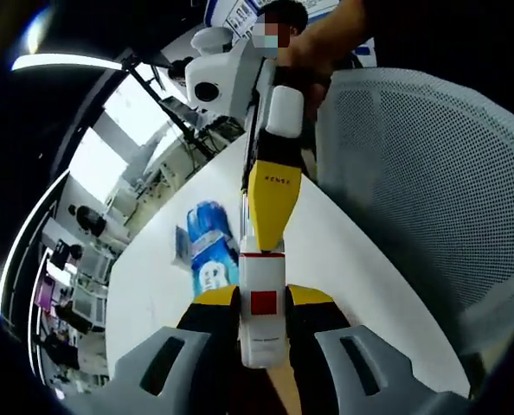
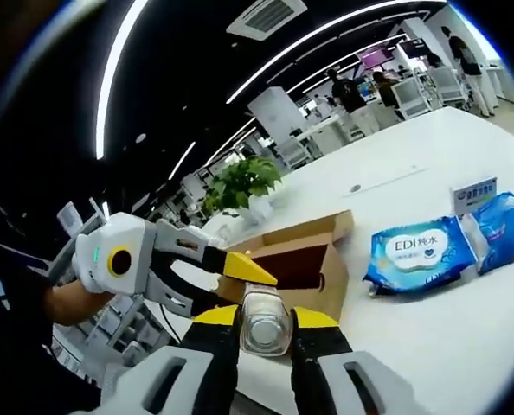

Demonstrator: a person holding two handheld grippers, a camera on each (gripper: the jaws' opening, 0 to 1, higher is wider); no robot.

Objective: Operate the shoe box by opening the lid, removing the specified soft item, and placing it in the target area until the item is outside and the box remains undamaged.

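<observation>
1. White table point(image 2: 465, 328), office behind.
2. Both claws, left point(image 1: 262, 324) and right point(image 2: 264, 333), clench one bottle point(image 2: 263, 322).
3. Box point(image 2: 305, 264) sits open ahead of right claw; pack point(image 2: 421, 252) right, soft, light: pinch its edge.

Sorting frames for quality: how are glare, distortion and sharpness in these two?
Left gripper view: windows blown out white, white table bends with fisheye, blue wipes pack blurred. Right gripper view: ceiling light strips glare, brown cardboard shoe box sharp.
</observation>
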